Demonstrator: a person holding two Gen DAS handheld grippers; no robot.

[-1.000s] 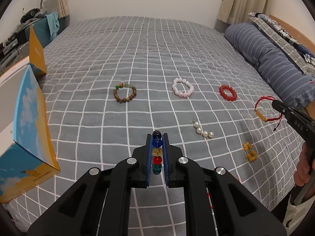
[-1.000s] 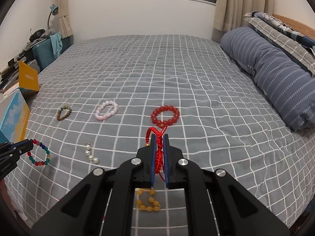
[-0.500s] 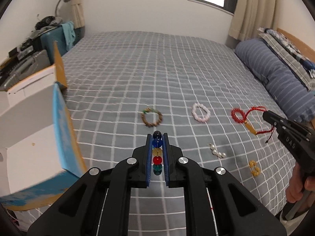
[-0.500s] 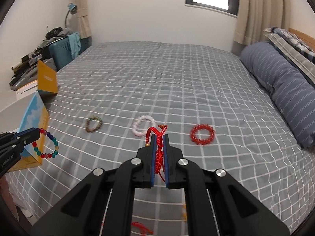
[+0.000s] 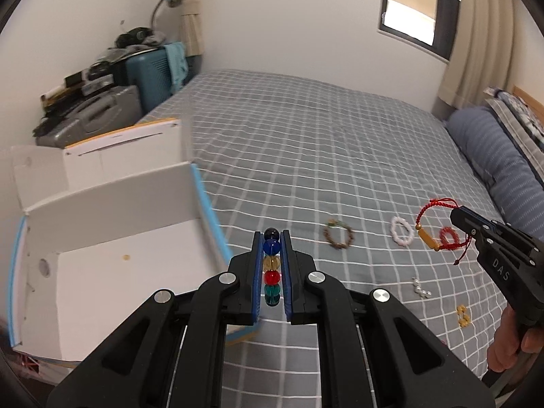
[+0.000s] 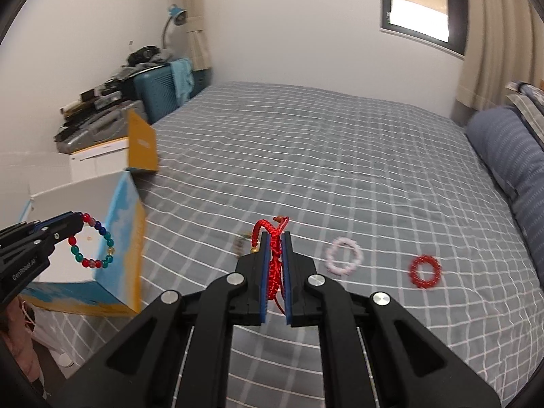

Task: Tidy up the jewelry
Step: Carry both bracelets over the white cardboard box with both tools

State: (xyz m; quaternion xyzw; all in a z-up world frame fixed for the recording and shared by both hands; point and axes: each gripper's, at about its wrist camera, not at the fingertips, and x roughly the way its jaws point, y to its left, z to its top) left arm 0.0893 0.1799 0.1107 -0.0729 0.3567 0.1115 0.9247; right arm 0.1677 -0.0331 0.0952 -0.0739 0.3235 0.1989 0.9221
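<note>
Left wrist view: left gripper [image 5: 272,261] clamped on multicoloured bead bracelet [image 5: 272,265], frame centre, beside open white box [image 5: 112,238] at left; right gripper [image 6: 275,261] pinching red cord bracelet [image 6: 273,261]; both light, limp; beads likely slippery, grip across strand.

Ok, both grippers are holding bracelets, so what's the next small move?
Probably ease the left gripper leftward over the open box and release. Its colourful bead bracelet hangs near the box's edge, not yet over the box floor.
</note>
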